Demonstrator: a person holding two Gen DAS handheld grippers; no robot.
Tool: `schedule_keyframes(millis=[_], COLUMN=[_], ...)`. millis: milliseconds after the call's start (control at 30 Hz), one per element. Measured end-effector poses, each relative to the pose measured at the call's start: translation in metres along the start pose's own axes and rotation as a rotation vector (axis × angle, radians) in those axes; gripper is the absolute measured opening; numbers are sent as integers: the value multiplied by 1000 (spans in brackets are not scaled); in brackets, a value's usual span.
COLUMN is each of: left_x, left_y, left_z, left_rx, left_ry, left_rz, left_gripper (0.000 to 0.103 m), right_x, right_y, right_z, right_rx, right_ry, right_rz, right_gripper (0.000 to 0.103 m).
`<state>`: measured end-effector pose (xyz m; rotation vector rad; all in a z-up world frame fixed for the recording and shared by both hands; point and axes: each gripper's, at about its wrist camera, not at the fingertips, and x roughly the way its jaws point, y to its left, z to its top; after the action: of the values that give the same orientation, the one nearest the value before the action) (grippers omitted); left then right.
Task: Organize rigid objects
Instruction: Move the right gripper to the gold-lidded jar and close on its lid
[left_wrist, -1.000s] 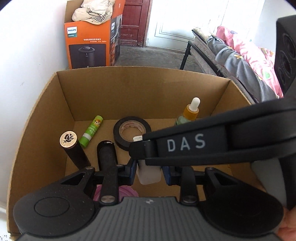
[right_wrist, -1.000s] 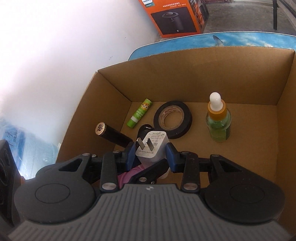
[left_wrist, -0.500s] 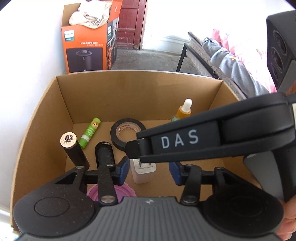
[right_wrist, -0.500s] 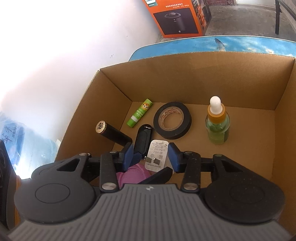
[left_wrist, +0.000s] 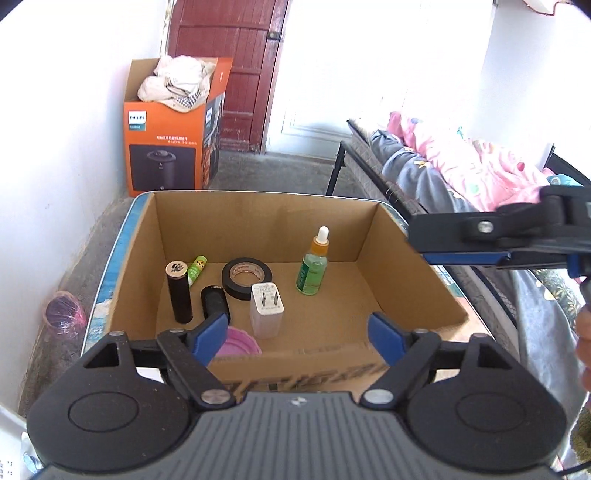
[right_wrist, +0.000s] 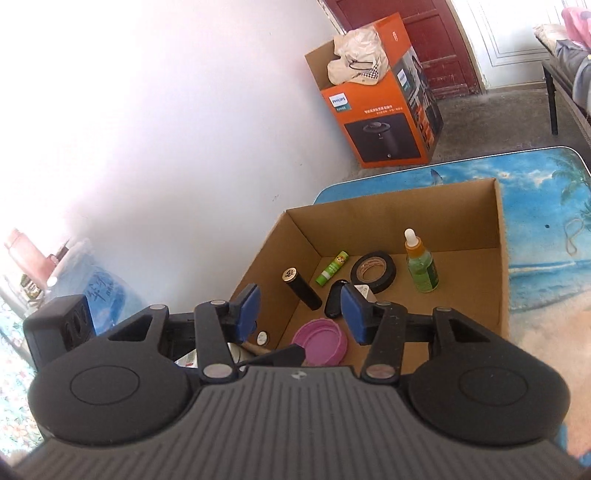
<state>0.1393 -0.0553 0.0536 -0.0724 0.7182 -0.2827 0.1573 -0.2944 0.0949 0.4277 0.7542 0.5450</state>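
An open cardboard box (left_wrist: 413, 266) holds a white charger plug (left_wrist: 266, 310) standing upright, a black tape roll (left_wrist: 246, 273), a green dropper bottle (left_wrist: 312, 267), a green glue stick (left_wrist: 195, 270), a black tube with a gold cap (left_wrist: 179, 291), a black fob (left_wrist: 215, 302) and a pink lid (left_wrist: 238, 343). My left gripper (left_wrist: 298, 336) hovers over the box's near wall with its jaws opening and nothing between them. My right gripper (right_wrist: 301, 314) is back over the near left corner, jaws opening and empty. Its right finger hides most of the charger plug (right_wrist: 364, 290).
The box (right_wrist: 502, 258) sits on a table with a beach print (right_wrist: 546, 229). An orange appliance carton (left_wrist: 166, 147) stuffed with cloth stands by the white wall. A cot with pink bedding (left_wrist: 461, 162) runs along the right. My right gripper's side (left_wrist: 480, 236) crosses the left wrist view.
Both grippers let go of the white charger plug, opened wider and pulled back and up out of the box. The plug now stands alone on the box floor.
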Motion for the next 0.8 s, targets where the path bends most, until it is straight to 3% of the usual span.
schedule_keyframes(millis=[133,267,533,800], left_x=[-18,-18,18,38], left_y=[-12,-23,-30,-25], left_z=[-22,-46,-84,-93], left_rx=[59,126,179,175], left_ry=[-3,27,119,135], left_rz=[1,11,62,77], left_gripper=[92,95,95,94], right_x=[-31,-36,8,49], right_y=[1,-2,-23,-32], right_z=[-32,-69,-126,-132], right_rx=[27,70,160,220], right_ry=[-24,-25,48,89], right_rz=[5,-20,-137,-148], right_gripper=[53,53,53,51])
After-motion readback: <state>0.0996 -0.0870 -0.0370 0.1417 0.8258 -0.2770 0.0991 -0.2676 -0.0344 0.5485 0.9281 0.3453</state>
